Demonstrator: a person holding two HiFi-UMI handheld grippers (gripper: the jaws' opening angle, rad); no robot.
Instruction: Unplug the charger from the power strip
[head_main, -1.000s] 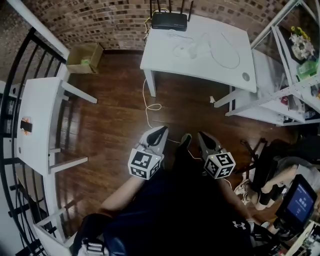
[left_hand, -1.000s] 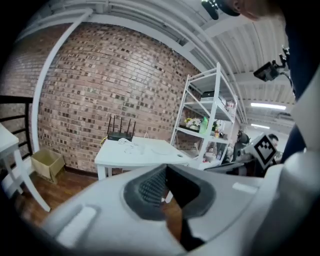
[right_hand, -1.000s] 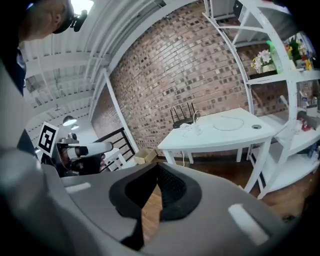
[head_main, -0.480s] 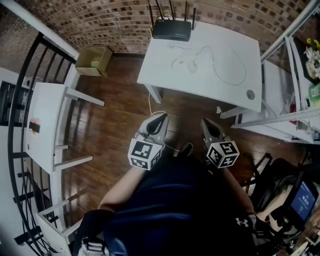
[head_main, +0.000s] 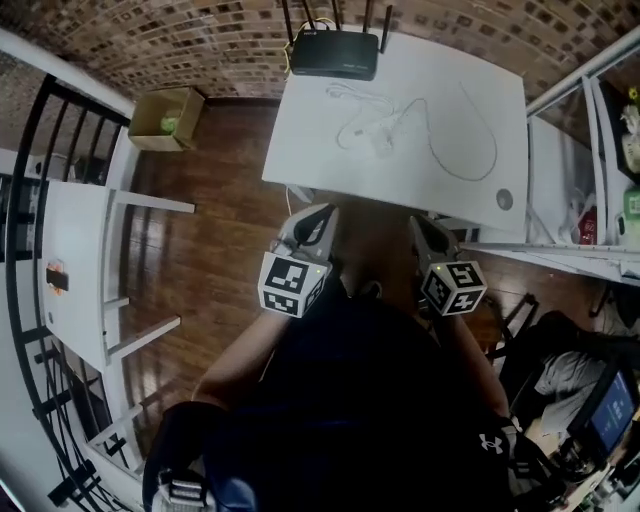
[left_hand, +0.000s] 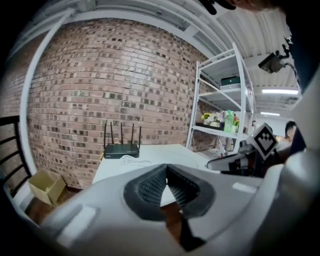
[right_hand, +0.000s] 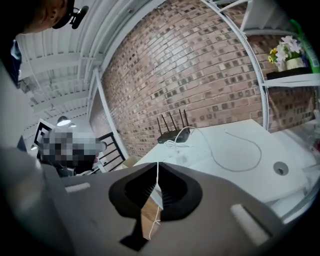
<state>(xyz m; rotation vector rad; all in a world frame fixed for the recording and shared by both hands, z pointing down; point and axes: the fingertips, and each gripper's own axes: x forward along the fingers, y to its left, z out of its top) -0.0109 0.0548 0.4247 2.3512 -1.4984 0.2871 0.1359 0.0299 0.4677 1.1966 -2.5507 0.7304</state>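
The charger (head_main: 383, 143) is a small white block lying near the middle of the white tabletop (head_main: 300, 150). A thin white cable (head_main: 470, 150) runs from it, in loose coils toward the black router (head_main: 334, 52) at the far edge by the brick wall and in one wide loop out to the right.

The left tongs (head_main: 318, 215) and the right tongs (head_main: 425, 225) point side by side at the tabletop, both well apart from the charger. A second ago they were over the wood floor (head_main: 215, 250), well short of the tabletop; now their tips are at its near edge, and it sits lower and larger in the head view. The white cord that trailed across the floor then is mostly covered now.

In each gripper view the pads meet at the tips, so both tongs are closed with nothing clamped. A thin white line shows at the seam of the right pair; what it is cannot be told.

The charger is too small to show its prongs or whether it sits in a power strip. The person's dark clothing fills the bottom of the head view. A cardboard box (head_main: 165, 117) stands on the floor left of the tabletop, and a white shelf rack (head_main: 590, 250) is cut off at the right.
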